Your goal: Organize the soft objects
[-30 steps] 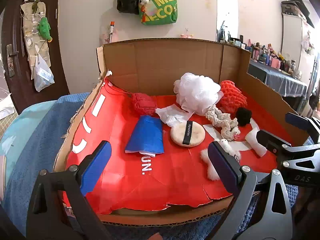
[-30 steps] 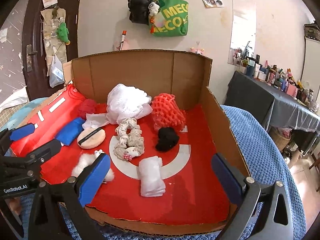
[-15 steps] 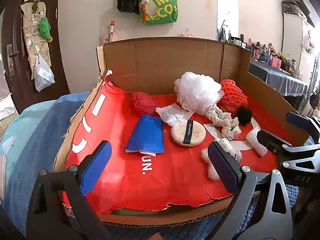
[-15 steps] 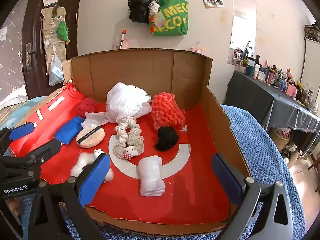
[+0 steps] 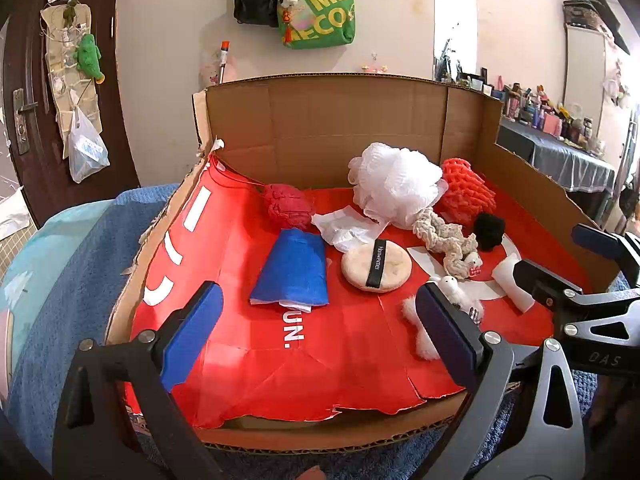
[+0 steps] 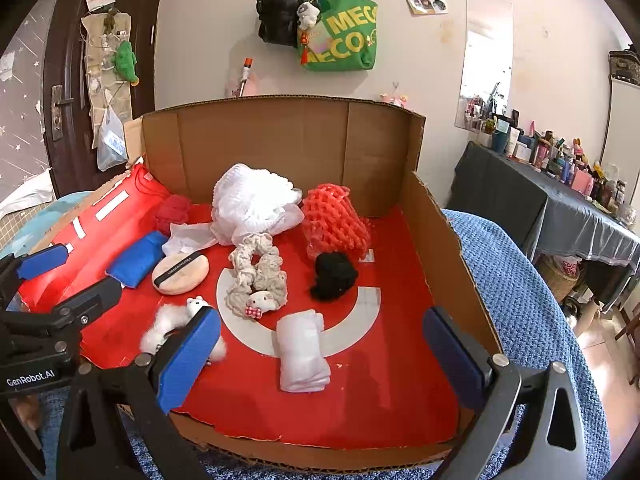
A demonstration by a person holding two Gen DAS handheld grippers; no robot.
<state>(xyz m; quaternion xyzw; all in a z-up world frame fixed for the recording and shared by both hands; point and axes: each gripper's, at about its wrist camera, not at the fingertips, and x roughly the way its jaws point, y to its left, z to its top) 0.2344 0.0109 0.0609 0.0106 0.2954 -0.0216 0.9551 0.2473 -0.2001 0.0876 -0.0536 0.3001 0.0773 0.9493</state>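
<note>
While both grippers gape, one cardboard box (image 6: pixel 432 216) holds ten soft items.

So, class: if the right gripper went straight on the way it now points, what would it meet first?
Probably the rolled white cloth, which lies on the red box floor just ahead between the open jaws of the right gripper. Depth is unclear, so it might pass above it towards the black fuzzy pom-pom.
</note>
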